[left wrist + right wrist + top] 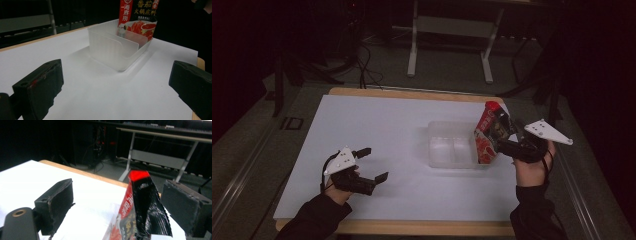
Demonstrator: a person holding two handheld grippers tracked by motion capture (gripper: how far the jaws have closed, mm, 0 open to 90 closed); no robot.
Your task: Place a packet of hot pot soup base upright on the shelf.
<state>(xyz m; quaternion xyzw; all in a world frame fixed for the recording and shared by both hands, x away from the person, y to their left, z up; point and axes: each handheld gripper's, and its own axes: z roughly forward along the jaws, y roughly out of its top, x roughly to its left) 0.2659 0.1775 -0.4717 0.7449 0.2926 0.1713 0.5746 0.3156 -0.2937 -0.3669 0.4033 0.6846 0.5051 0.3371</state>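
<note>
Two compartments split the clear bin [452, 145], and the red sauce pouch [488, 134] stands upright in the one nearest my right gripper [507, 135] — propped against the bin's wall, I judge, so it stays up by itself. My right jaws are spread wide either side of the pouch top, no pad pressing it. My left gripper [373, 164] rests well away from the bin, jaws wide, holding nothing. The left gripper view shows the pouch's foot behind the divider — the right gripper view shows its crimped top.
</note>
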